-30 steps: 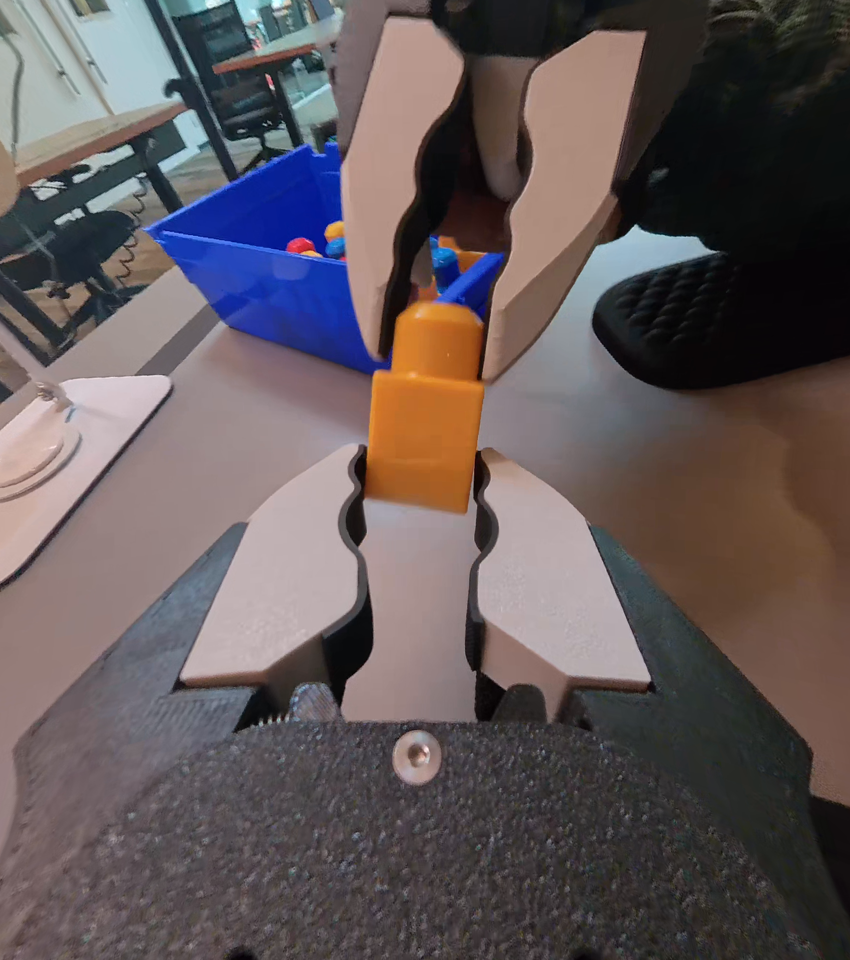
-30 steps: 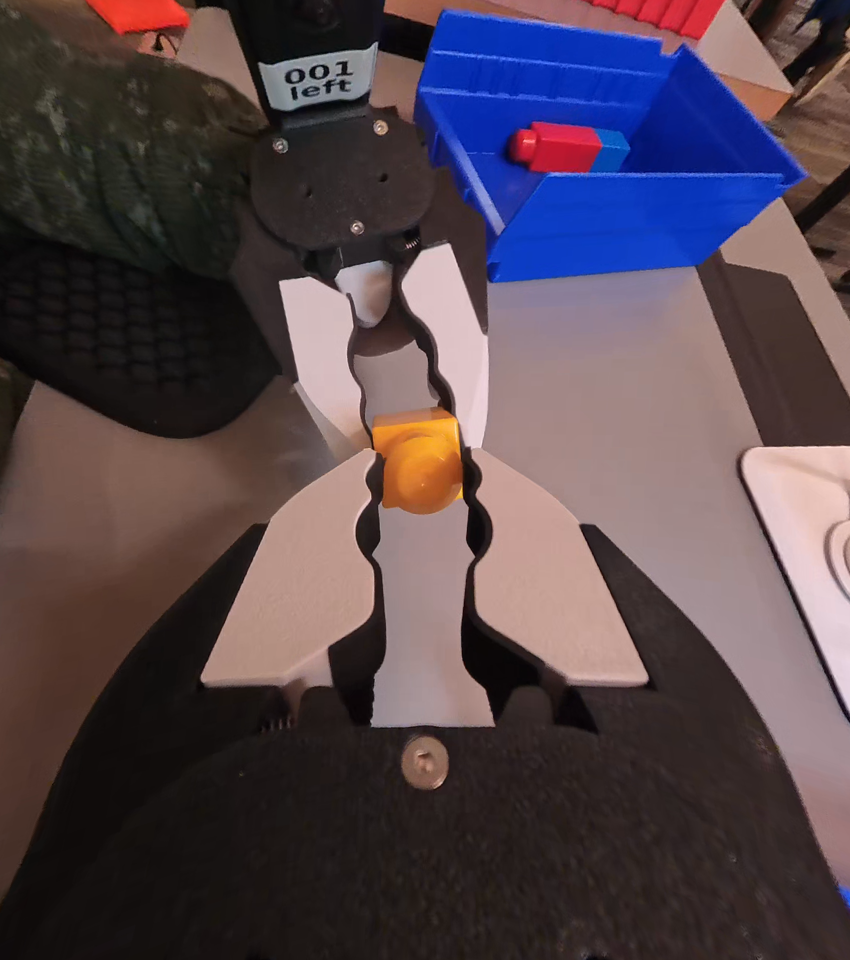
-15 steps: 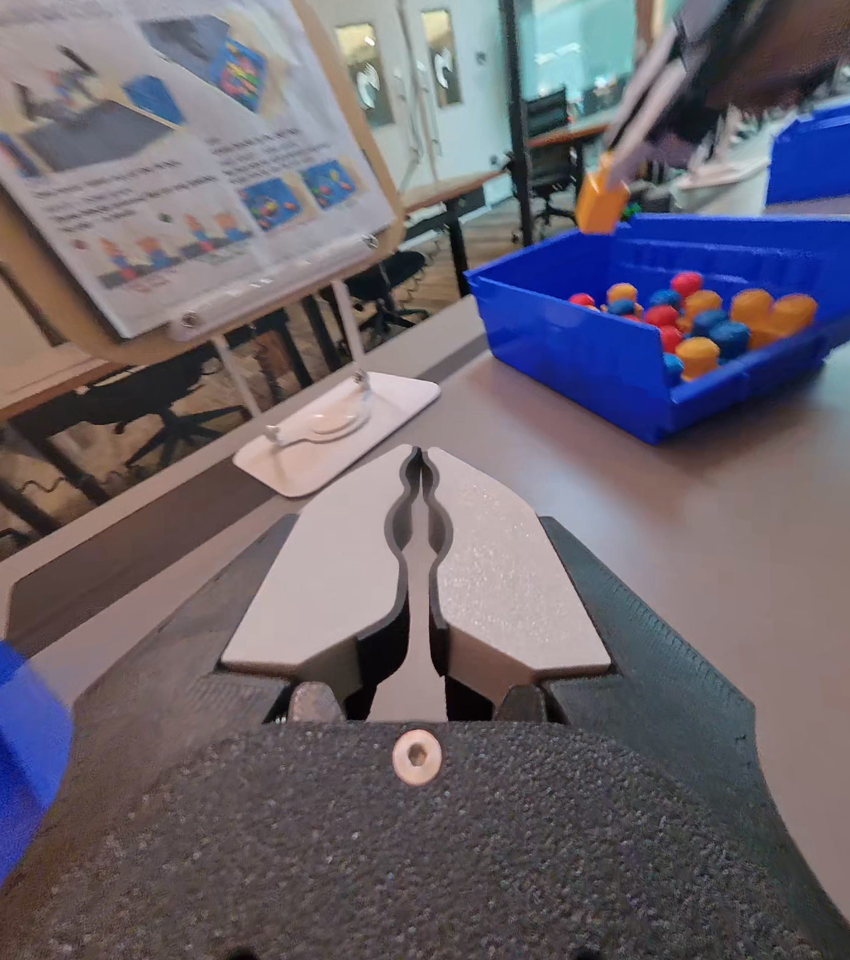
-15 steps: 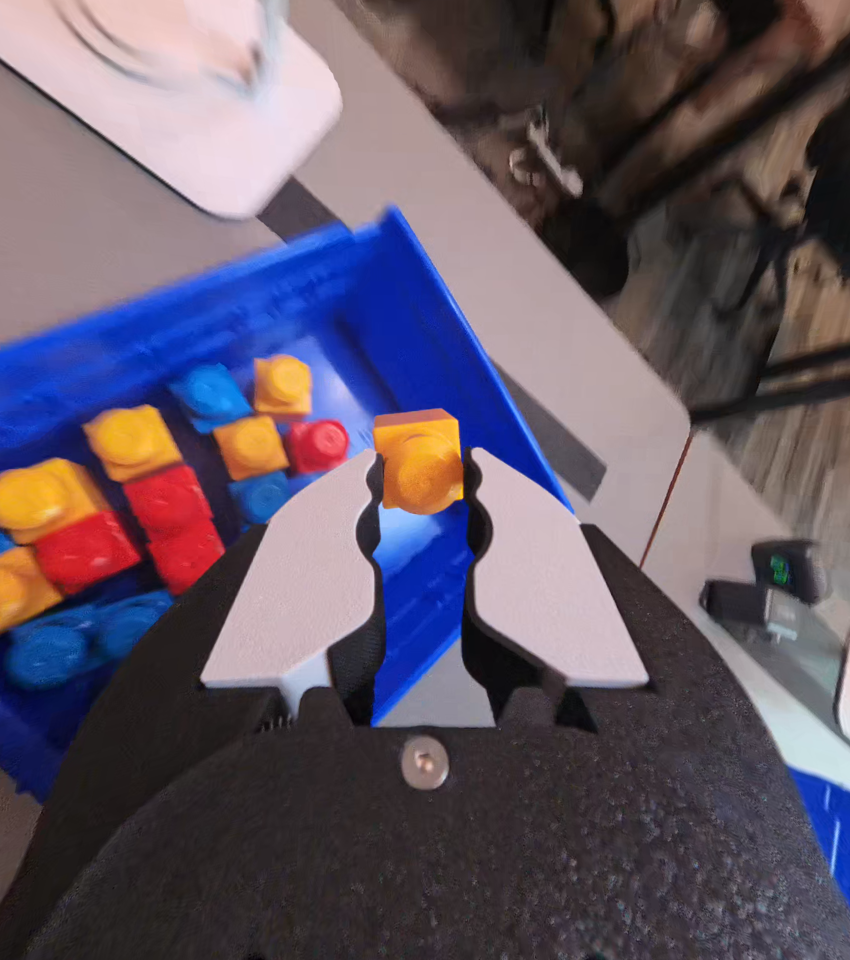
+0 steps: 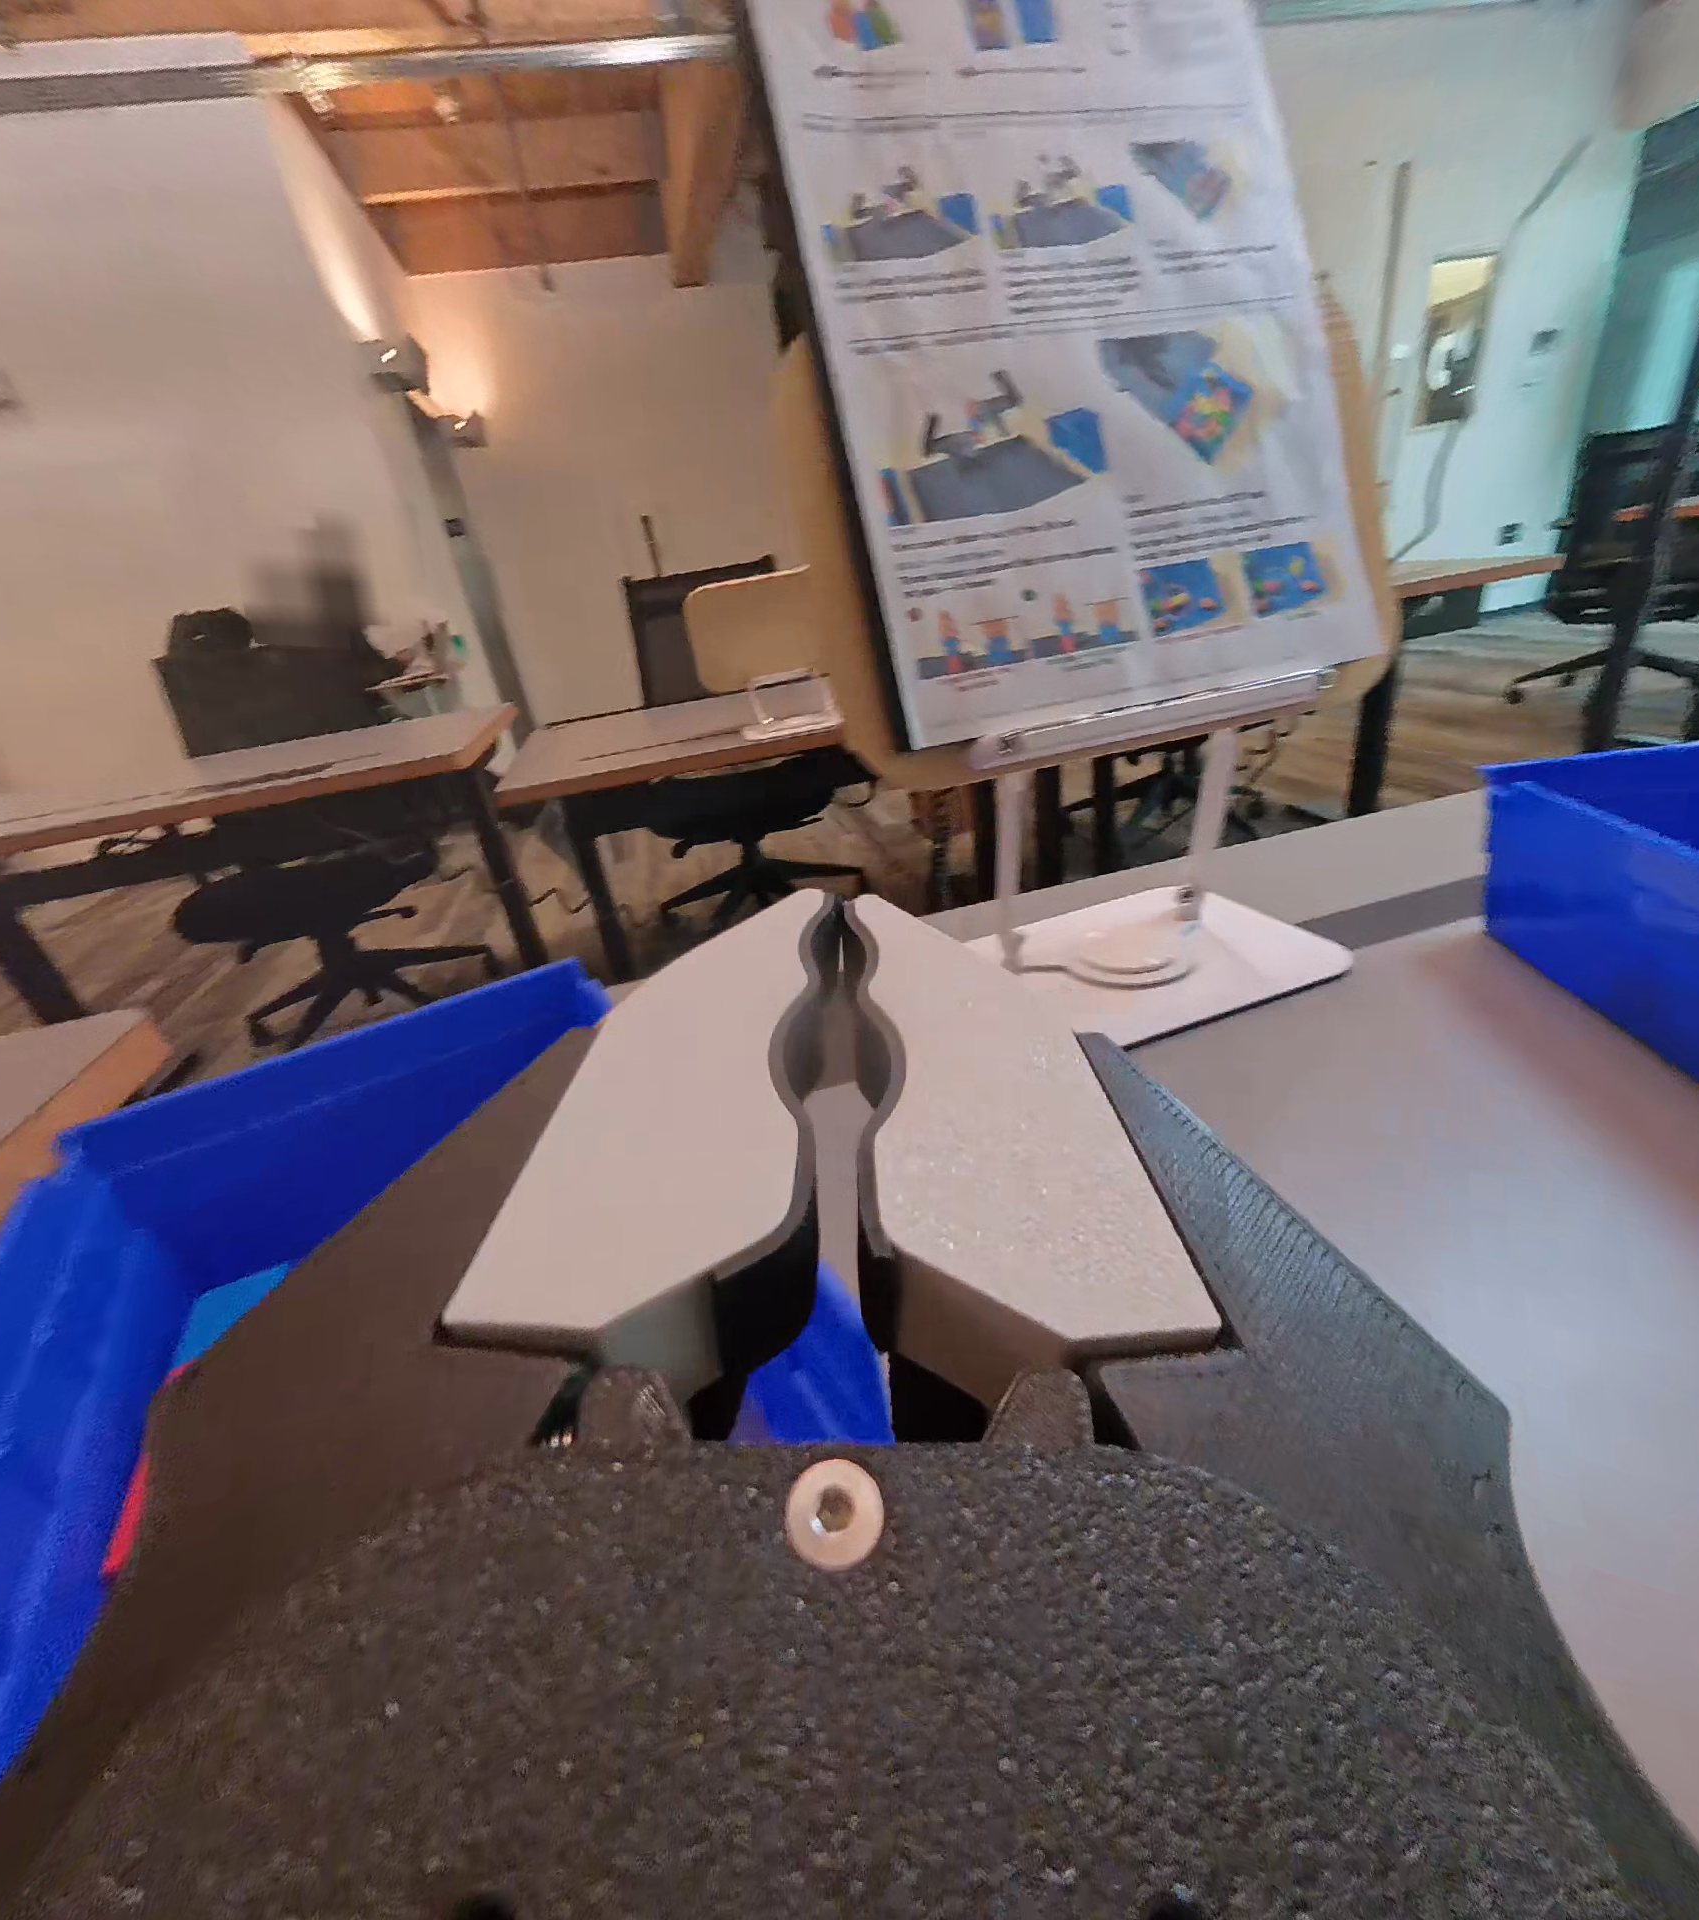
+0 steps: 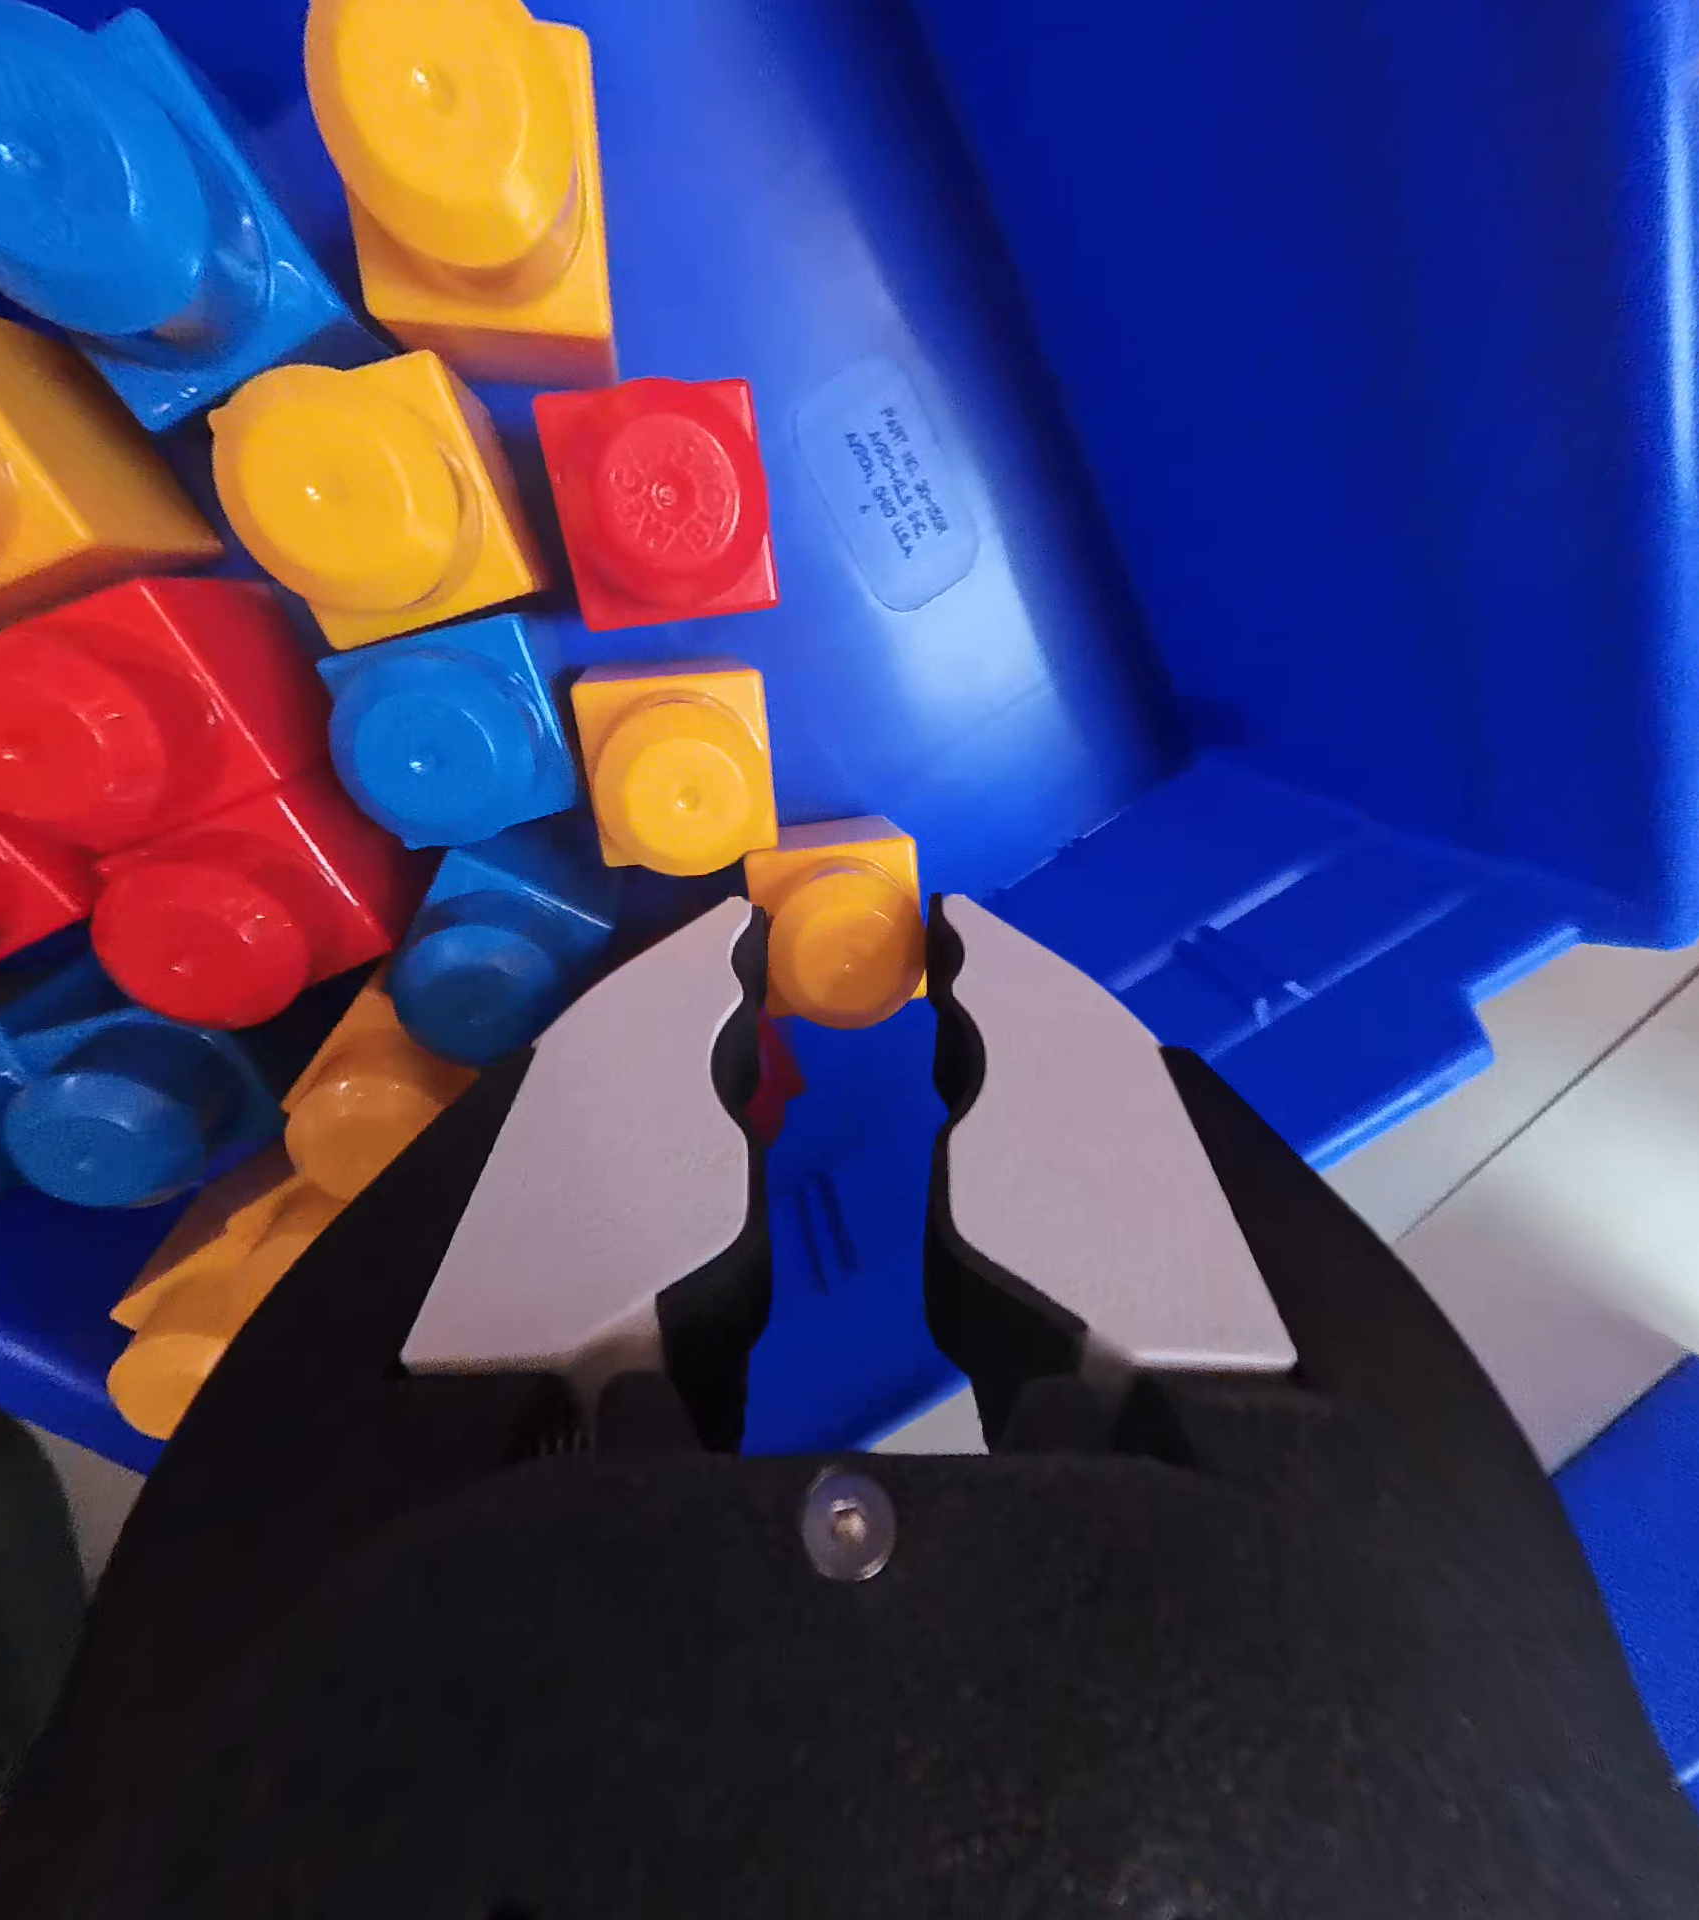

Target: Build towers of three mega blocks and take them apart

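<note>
My right gripper (image 6: 840,912) is shut on a small orange block (image 6: 840,951), stud towards the camera, and holds it low inside a blue bin (image 6: 1240,416). The bin holds several loose red, orange and blue blocks, among them a red one (image 6: 658,504) and an orange one (image 6: 679,769) just beyond the held block. My left gripper (image 5: 840,930) is shut and empty. It is raised above the table, over the rim of another blue bin (image 5: 305,1091) at the lower left. That bin's contents are mostly hidden by the gripper.
In the left wrist view, an instruction board on a stand with a white base (image 5: 1188,966) stands at the table's far edge. The block bin's wall (image 5: 1634,935) is at the right. Desks and office chairs lie beyond. Grey tabletop (image 5: 1447,1299) spreads to the right. The tips of one gripper are about 60 cm away from the tips of the other.
The left gripper let go of the orange block, shut, and swung left and up over the other bin. The right gripper carried the orange block to the block bin and lowered it inside.
</note>
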`<state>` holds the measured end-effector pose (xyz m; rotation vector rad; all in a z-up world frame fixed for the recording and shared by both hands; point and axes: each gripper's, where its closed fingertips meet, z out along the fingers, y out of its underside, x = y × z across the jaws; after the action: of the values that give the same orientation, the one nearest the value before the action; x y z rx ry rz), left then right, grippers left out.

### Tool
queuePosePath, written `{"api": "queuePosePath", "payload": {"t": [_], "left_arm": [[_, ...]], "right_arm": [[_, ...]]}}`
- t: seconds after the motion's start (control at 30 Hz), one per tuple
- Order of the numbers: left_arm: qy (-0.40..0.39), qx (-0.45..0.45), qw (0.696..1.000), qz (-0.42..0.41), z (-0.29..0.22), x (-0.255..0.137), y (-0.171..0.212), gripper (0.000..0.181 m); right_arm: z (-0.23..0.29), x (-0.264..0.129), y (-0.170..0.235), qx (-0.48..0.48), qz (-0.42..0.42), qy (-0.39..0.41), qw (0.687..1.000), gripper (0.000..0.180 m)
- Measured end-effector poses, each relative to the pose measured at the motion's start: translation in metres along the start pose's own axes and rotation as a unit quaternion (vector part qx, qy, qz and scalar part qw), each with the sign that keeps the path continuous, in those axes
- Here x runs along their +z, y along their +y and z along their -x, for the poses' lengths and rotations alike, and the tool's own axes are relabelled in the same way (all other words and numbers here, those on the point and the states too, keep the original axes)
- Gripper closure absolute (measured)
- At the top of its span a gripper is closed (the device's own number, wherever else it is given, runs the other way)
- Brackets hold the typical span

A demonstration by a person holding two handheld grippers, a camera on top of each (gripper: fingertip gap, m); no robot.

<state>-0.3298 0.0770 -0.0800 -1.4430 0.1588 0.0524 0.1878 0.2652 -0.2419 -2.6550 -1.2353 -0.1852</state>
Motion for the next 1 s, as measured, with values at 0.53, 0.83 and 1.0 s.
{"api": "queuePosePath", "payload": {"t": [0.53,0.83,1.0], "left_arm": [[-0.173,-0.003,0.950,0.259,0.148,-0.003,0.087,0.170],[-0.196,0.084,0.825,0.524,0.190,0.013,0.181,0.126],[-0.190,0.151,0.729,0.640,0.205,-0.001,0.218,0.129]], "right_arm": [[0.128,-0.155,-0.088,-0.015,-0.462,-0.031,0.886,0.134],[0.259,-0.160,-0.091,-0.068,-0.546,-0.135,0.824,0.138],[0.266,-0.144,-0.090,-0.062,-0.534,-0.169,0.826,0.138]]}}
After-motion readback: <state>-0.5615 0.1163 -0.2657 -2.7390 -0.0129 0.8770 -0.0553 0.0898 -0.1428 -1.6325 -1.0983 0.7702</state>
